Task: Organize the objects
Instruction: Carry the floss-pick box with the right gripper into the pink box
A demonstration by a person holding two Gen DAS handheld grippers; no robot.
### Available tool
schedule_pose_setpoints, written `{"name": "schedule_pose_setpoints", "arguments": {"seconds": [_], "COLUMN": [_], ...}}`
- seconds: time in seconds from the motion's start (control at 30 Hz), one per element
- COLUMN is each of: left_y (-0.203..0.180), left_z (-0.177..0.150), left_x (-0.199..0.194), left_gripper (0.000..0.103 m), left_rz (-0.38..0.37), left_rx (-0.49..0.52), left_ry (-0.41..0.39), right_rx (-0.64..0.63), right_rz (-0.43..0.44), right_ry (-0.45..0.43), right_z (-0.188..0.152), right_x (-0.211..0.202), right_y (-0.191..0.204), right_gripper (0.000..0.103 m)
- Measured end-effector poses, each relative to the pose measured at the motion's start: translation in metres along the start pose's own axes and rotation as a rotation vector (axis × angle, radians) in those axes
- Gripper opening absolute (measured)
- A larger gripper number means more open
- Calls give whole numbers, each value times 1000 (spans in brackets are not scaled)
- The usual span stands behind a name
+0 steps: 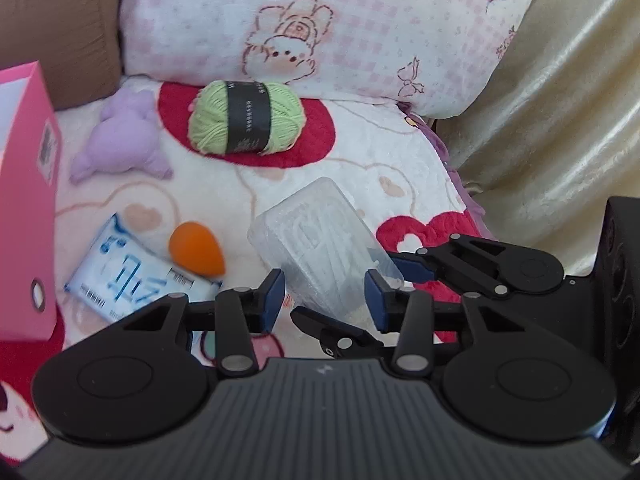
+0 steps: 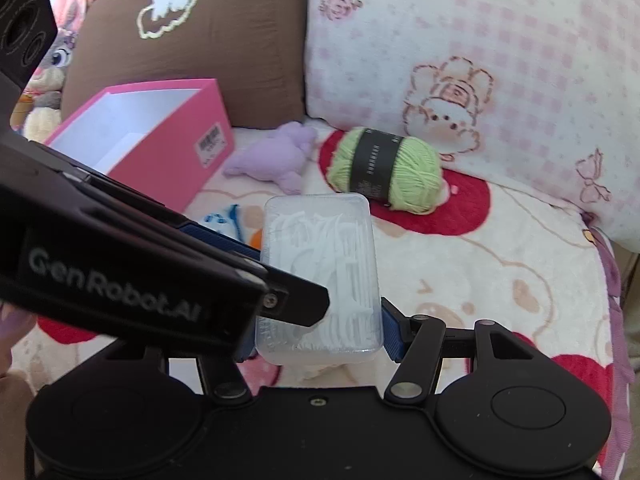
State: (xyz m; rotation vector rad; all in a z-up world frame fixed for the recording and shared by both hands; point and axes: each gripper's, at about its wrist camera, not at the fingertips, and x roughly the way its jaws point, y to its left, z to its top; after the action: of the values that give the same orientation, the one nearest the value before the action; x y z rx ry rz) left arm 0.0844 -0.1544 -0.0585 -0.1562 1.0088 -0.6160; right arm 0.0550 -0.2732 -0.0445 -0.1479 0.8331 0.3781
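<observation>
The right gripper has its blue-padded fingers pressed on both long sides of a clear plastic box of white floss picks, holding it raised off the blanket. The left gripper stands with its fingers apart on either side of the same box's lower end, the pads not touching it; in the right wrist view one left finger crosses in front of the box.

Just beyond the box a green yarn ball with a black band lies on a red patch of the blanket, close against a pink checked pillow. Left of the box are an orange egg-shaped sponge and, touching it, a blue-and-white packet. Farther left of the box stands an open pink box, with a purple soft toy between it and the yarn. A brown pillow leans behind the pink box.
</observation>
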Motion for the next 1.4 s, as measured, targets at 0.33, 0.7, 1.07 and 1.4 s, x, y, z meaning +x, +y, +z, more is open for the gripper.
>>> {"name": "schedule_pose_setpoints", "arguments": {"seconds": [0.33,0.7,1.07,1.4], "left_y": [14,37,75,119], "left_z": [-19,-29,-20,0], "left_x": [-60,-119,-172,-215], "left_gripper": [42,42,43,42], "left_rz": [43,53,107,139], "left_rx": [0,-20,-46,-83], "left_ry": [10,41,36,66], "right_rx": [-136,-249,-325,-340], "right_rz": [43,74,123,228], "right_ry": [-52,-84,-102,-134], "right_z": [2,17,53,97], "right_x": [-27,-52,-54,-42], "right_y": [59,114,168,206], "right_gripper": [64,64,64,64]}}
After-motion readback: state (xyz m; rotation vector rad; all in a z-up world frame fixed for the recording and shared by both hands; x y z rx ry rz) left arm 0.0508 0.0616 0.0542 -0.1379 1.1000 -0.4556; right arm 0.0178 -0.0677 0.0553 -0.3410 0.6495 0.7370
